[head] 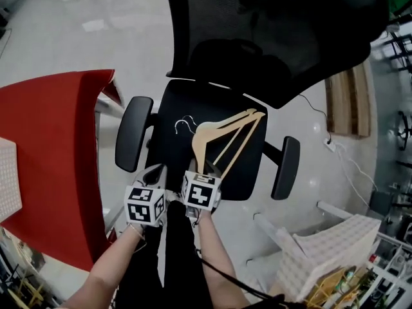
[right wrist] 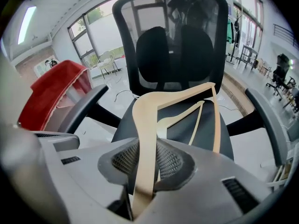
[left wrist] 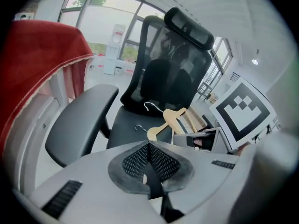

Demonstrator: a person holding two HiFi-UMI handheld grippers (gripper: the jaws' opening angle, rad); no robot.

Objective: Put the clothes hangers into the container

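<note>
Hanger (head: 222, 129) wood points away from our right gripper (right wrist: 145, 166), which clamps one arm above the chair seat (head: 180, 163). Our left gripper (left wrist: 148, 164) is closed and empty. We judge the container (head: 331, 250) lies rightward.

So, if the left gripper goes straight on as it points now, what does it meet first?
Most likely the seat, just left of the hangers; depth is hard to judge.
</note>
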